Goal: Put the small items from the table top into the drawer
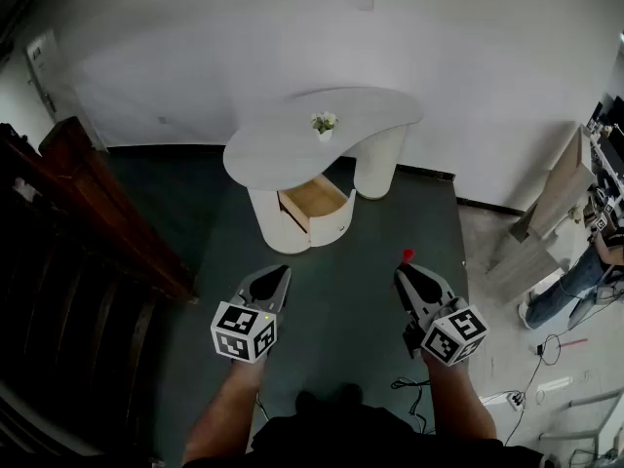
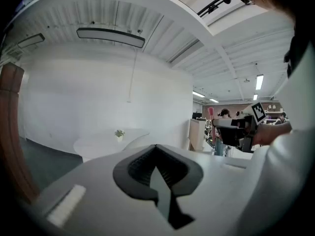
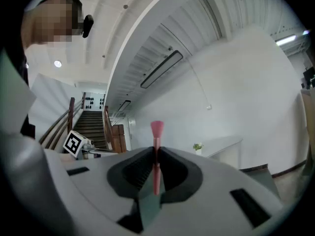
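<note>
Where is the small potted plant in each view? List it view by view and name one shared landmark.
Head view: the potted plant stands upper centre, on the white table.
Left gripper view: left of centre, mid-height, on the table top.
Right gripper view: right of centre, lower half, at the table's left end.
Shared landmark: the white table.

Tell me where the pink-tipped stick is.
The pink-tipped stick is clamped in the right gripper, held above the dark floor, short of the white table and its open drawer.
</note>
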